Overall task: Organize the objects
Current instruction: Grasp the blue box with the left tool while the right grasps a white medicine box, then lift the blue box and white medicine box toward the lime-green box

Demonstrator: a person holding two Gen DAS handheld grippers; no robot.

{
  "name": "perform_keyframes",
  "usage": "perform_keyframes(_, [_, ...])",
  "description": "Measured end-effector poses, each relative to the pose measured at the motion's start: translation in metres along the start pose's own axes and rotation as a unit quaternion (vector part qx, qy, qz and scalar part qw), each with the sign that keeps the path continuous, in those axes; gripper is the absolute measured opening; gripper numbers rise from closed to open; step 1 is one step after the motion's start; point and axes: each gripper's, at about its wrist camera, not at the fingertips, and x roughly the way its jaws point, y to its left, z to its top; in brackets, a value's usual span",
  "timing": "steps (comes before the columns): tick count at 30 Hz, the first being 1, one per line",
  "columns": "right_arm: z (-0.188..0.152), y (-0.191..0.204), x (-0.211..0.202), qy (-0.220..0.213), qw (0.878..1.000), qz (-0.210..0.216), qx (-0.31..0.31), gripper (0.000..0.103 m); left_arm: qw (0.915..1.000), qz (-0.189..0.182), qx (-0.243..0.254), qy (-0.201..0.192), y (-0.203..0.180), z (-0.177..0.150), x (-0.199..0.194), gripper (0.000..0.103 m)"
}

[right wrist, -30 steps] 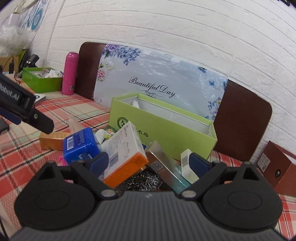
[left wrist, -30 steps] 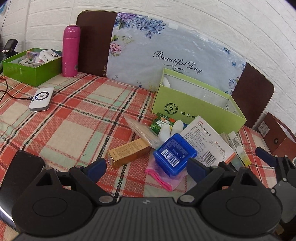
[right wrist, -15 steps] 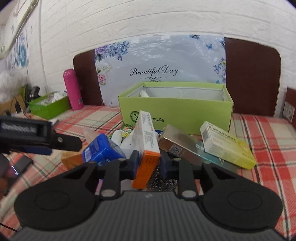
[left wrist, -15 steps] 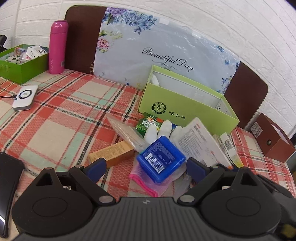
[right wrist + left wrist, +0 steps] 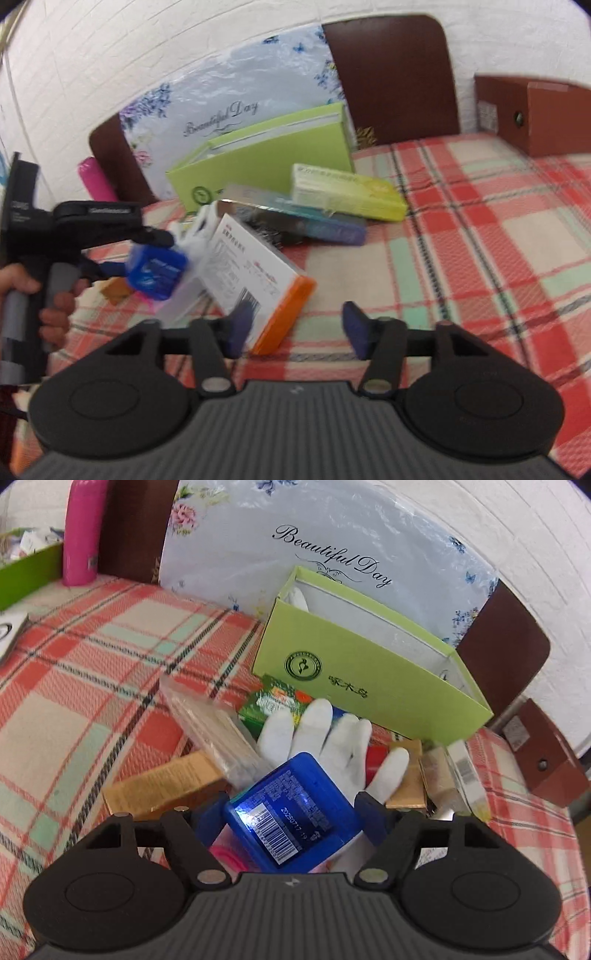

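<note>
Left tool [image 5: 291, 814]: jaws clamped on blue plastic case [image 5: 293, 814], raised above white glove [image 5: 332, 738] before open green box [image 5: 369, 672]. Right tool [image 5: 295, 328]: jaws wide, white-and-orange medicine box [image 5: 258, 273] tilted at its left finger on plaid worktop [image 5: 480, 258].

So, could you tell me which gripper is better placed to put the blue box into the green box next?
Left. The left gripper already has its fingers on either side of the blue box, with the green box open straight ahead. The right gripper is open, holds nothing, and sits beside the white and orange box.
</note>
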Motion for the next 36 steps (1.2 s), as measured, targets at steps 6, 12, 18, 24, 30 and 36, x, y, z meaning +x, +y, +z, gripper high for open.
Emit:
perform_keyframes(6, [0.004, 0.032, 0.011, -0.029, 0.991, 0.005, -0.133, 0.099, 0.9985, -0.034, 0.029, 0.032, 0.017, -0.031, -0.034, 0.074])
perform_keyframes(12, [-0.002, 0.061, 0.041, -0.011, 0.968, 0.021, -0.251, 0.092, 0.9972, -0.015, 0.051, 0.053, 0.033, -0.054, -0.054, 0.072])
perform_keyframes(18, [-0.010, 0.055, 0.035, 0.049, 0.975, 0.051, -0.212, 0.091, 0.9967, -0.001, 0.061, 0.054, 0.030, -0.056, -0.050, 0.078])
perform_keyframes(24, [-0.008, 0.059, 0.035, 0.037, 0.974, 0.039, -0.218, 0.094, 0.9954, 0.006, 0.083, 0.047, 0.022, -0.054, -0.040, 0.078])
perform_keyframes(30, [-0.004, 0.065, 0.052, 0.069, 0.971, 0.042, -0.223, 0.070, 0.9942, -0.003, 0.102, 0.035, 0.016, -0.056, -0.046, 0.078])
perform_keyframes(36, [-0.011, 0.065, 0.037, 0.101, 0.968, 0.076, -0.215, 0.069, 0.9934, 0.004, 0.107, 0.042, 0.013, -0.057, -0.041, 0.078])
